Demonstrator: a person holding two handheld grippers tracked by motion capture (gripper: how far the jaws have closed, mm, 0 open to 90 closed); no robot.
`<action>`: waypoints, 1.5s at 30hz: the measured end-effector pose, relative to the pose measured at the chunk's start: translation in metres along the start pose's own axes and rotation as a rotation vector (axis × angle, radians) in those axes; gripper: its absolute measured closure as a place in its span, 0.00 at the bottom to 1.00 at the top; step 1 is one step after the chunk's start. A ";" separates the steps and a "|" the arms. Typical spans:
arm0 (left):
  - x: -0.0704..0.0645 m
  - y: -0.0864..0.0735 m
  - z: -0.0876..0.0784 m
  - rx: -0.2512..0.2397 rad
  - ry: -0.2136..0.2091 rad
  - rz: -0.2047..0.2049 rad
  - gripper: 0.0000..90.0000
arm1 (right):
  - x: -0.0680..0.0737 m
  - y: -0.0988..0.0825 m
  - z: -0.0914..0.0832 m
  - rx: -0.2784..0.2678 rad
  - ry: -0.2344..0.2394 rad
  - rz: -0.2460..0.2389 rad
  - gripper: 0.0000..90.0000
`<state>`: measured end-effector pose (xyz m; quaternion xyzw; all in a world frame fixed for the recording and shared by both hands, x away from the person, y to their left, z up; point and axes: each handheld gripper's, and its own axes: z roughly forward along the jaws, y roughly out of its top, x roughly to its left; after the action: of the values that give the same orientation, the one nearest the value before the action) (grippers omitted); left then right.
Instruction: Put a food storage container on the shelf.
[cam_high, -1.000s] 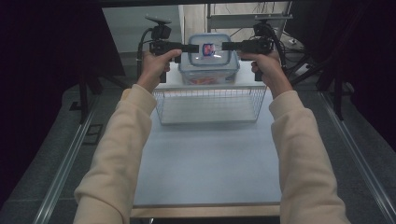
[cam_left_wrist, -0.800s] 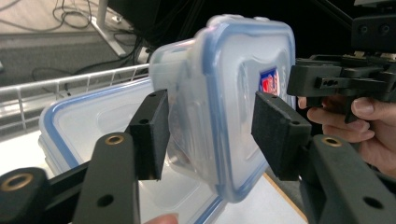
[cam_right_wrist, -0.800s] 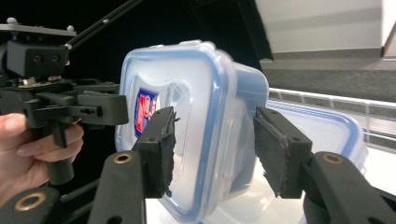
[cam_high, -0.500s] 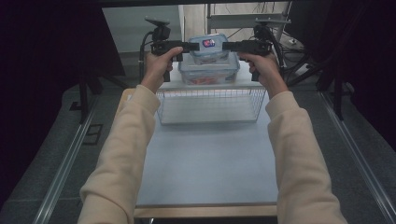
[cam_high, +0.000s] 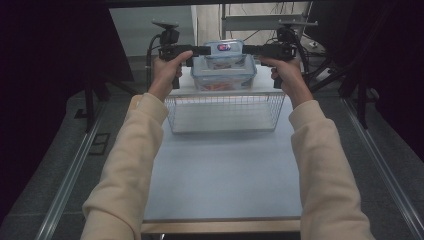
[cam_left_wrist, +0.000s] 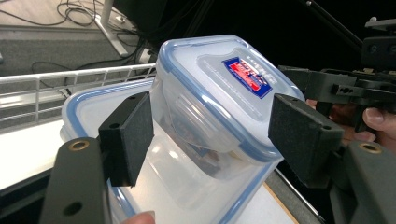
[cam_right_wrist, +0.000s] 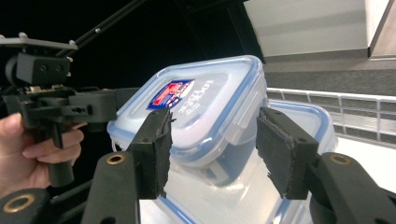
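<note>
Tongs on both sides flank the small lidded container (cam_high: 223, 51), which sits tilted on top of a larger clear lidded container (cam_high: 223, 75) at the far end of the counter (cam_high: 225, 175), just behind the wire basket (cam_high: 225, 111). The left tongs (cam_left_wrist: 210, 135) have just been opening: in the left gripper view their pads stand wide, one just beside the small container's wall and the other clear of its lid edge, so the box lies between them unpressed. The right tongs (cam_right_wrist: 212, 149) have also eased apart a little; their pads stand close along the small container's end, seemingly just off it. Compared with a second ago, the small container has gone from being carried between the two grippers to resting on the bigger box, so the stacking step looks finished and letting go is underway. Both forearms reach straight forward, hands level, grippers pointing inward at each other.
</note>
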<state>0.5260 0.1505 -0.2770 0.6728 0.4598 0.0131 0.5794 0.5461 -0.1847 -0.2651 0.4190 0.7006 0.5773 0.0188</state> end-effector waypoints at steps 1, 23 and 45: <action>-0.001 -0.001 -0.002 -0.005 -0.003 0.003 0.34 | 0.001 -0.001 -0.002 0.001 -0.004 -0.008 0.50; -0.010 -0.026 -0.030 -0.011 0.023 0.052 0.45 | 0.007 -0.021 0.001 0.018 -0.204 -0.149 0.97; -0.007 -0.030 -0.039 -0.003 0.035 0.057 0.44 | 0.011 -0.028 0.004 0.024 -0.174 -0.128 0.99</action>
<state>0.4823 0.1736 -0.2846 0.6843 0.4505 0.0419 0.5718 0.5254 -0.1741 -0.2841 0.4222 0.7285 0.5279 0.1112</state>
